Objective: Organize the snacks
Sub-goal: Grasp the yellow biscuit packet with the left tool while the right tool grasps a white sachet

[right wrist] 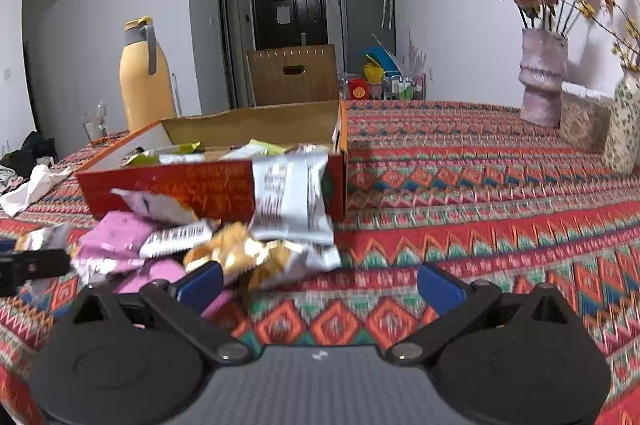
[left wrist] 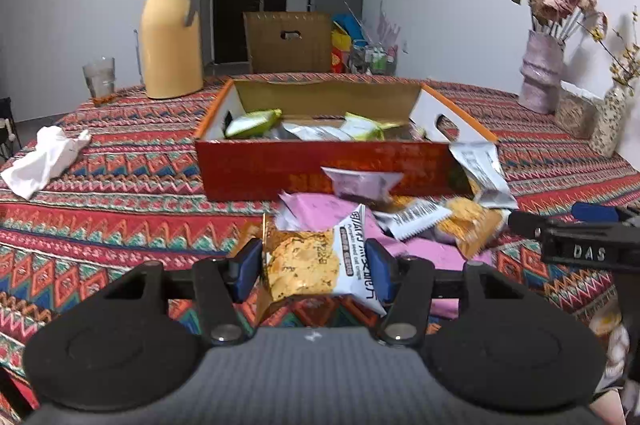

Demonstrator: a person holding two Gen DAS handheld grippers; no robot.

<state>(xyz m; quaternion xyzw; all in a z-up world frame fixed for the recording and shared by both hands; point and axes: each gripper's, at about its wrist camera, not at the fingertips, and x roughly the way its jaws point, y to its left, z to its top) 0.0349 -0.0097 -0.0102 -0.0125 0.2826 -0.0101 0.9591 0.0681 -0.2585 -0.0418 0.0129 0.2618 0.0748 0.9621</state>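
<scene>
My left gripper [left wrist: 312,265] is shut on an orange-and-white oat crisp packet [left wrist: 308,261], held just above the patterned tablecloth. Ahead lies a pile of snack packets [left wrist: 400,213]: pink, white and orange ones, against the front of a red cardboard box [left wrist: 260,169]. The box holds green and silver packets [left wrist: 256,123]. My right gripper [right wrist: 318,283] is open and empty, low over the cloth, right of the pile [right wrist: 224,249]. A silver packet [right wrist: 292,193] leans on the box's front [right wrist: 180,185]. The right gripper also shows in the left wrist view [left wrist: 560,225].
A yellow thermos [left wrist: 170,33] and a glass [left wrist: 99,77] stand at the back left. A crumpled white tissue [left wrist: 44,157] lies at the left. Vases of dried flowers [left wrist: 540,77] and a woven container [left wrist: 576,113] stand at the right by the wall.
</scene>
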